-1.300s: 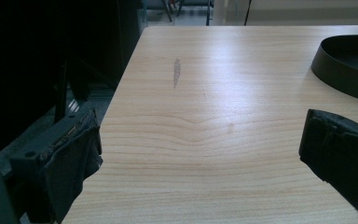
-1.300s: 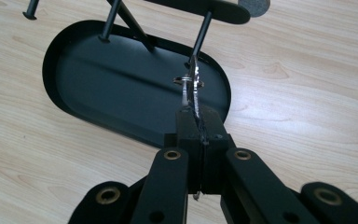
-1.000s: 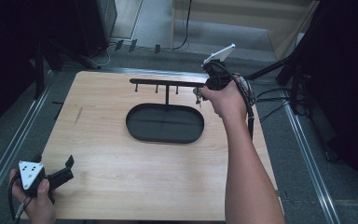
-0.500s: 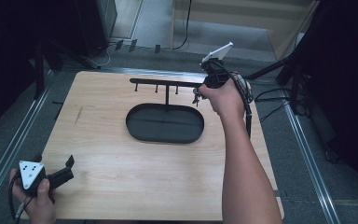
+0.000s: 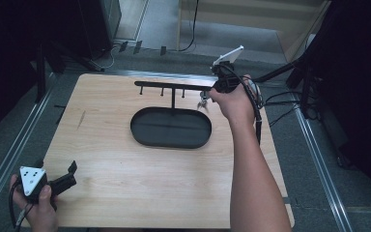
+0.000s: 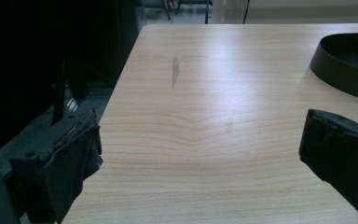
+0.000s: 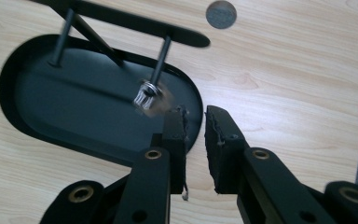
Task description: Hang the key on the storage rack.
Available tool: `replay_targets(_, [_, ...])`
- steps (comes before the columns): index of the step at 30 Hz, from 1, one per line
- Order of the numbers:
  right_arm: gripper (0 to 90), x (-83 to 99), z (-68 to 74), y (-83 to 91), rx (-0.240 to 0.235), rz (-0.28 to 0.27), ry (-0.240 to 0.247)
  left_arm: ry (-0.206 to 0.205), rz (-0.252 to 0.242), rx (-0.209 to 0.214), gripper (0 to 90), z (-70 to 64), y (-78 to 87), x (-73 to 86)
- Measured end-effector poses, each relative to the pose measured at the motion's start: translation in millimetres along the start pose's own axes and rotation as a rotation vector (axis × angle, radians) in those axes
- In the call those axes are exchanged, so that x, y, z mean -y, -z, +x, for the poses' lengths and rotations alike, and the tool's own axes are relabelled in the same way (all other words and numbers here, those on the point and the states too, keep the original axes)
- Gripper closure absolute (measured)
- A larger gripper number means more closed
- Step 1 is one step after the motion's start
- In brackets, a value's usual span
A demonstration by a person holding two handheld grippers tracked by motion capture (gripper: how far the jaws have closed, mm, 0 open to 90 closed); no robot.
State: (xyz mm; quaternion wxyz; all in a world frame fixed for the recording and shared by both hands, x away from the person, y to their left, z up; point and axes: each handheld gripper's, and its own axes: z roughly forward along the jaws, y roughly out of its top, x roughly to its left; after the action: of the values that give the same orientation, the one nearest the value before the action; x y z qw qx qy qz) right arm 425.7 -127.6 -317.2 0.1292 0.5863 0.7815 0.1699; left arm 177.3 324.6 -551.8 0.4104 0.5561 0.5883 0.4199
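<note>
A black oval tray [image 5: 145, 137] lies mid-table, and from it rises a black stand with a crossbar [image 5: 171, 86] that carries short pegs. At the tip of the peg nearest the bar's right end hangs a small silvery ring-like thing [image 5: 203, 102], blurred in the right gripper view [image 7: 147, 95]. My right gripper [image 5: 207, 94] is just right of it. Its jaws [image 7: 196, 116] stand a narrow gap apart with nothing between them. My left gripper [image 5: 60, 169] rests at the table's near left corner, wide open and empty [image 6: 200, 154].
The wooden table [image 5: 125, 188] has a grey streak [image 6: 175, 70] toward its left side and a round grey spot [image 7: 221, 14] beyond the bar's end. Cables [image 5: 280, 104] trail off the right edge. Metal rails [image 5: 319, 159] run along both sides.
My right hand has drifted slightly toward the near side by the bar's right end. The left gripper has not moved.
</note>
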Motion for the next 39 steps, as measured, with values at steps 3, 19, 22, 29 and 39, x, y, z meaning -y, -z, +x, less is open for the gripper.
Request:
replay_targets(3, [77.8, 5.7, -6.8, -4.3, 0.004, 0.010, -0.007, -0.003, 0.001, -0.001, 0.0, -0.2, 0.0, 0.0])
replay_targets(19, [41.0, 42.6, -40.0, -40.1, -0.026, 0.067, -0.033, -0.008, 0.002, -0.001, 0.0, -0.8, 0.2, 0.0])
replay_targets(22, [25.4, 49.4, -40.9, -45.3, 0.001, 0.097, -0.030, -0.005, 0.002, -0.001, 0.0, -0.7, 0.2, 0.1])
replay_targets(29, [0.0, 64.5, -46.8, -57.1, 0.001, 0.158, -0.065, -0.011, 0.002, -0.001, 0.0, -0.9, 0.3, 0.1])
replay_targets(39, [0.0, 99.6, -68.8, -69.6, -0.017, 0.098, -0.114, -0.011, 0.000, -0.002, 0.0, -0.8, 0.5, 0.1])
